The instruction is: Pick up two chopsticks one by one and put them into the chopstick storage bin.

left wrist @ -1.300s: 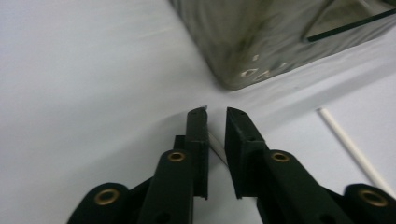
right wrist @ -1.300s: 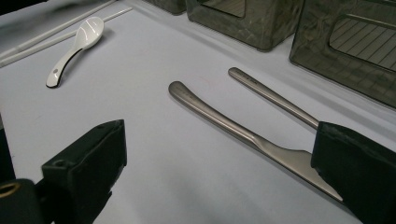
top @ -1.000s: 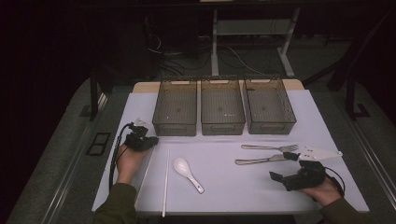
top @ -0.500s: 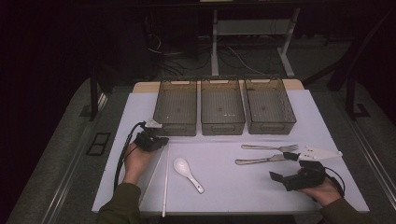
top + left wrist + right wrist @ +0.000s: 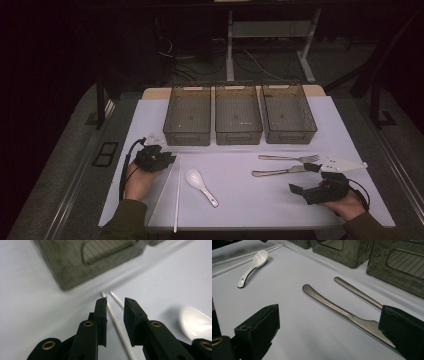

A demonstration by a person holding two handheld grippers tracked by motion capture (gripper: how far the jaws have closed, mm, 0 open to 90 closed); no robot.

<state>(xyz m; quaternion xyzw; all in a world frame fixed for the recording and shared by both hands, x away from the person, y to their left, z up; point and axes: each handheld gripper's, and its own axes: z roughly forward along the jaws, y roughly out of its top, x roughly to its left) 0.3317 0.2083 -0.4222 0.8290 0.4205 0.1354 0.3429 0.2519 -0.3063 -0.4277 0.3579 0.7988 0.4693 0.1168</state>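
Chopsticks, two thin white plastic sticks (image 5: 115, 315), lie flat on the pale worktop (image 5: 240, 210), one running between our left tongs (image 5: 115, 304). Those jaws have just been opening and do not pinch it: released, ready to grasp. Right of them sits a white ceramic spoon (image 5: 200, 185). Our right tongs (image 5: 305, 192) gape wide, empty.

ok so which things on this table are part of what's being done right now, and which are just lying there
In use:
left gripper, jaws just opening, astride the chopsticks, not pressing
chopsticks

Lying about:
white spoon
knife
fork
three bins
right gripper, open, holding nothing
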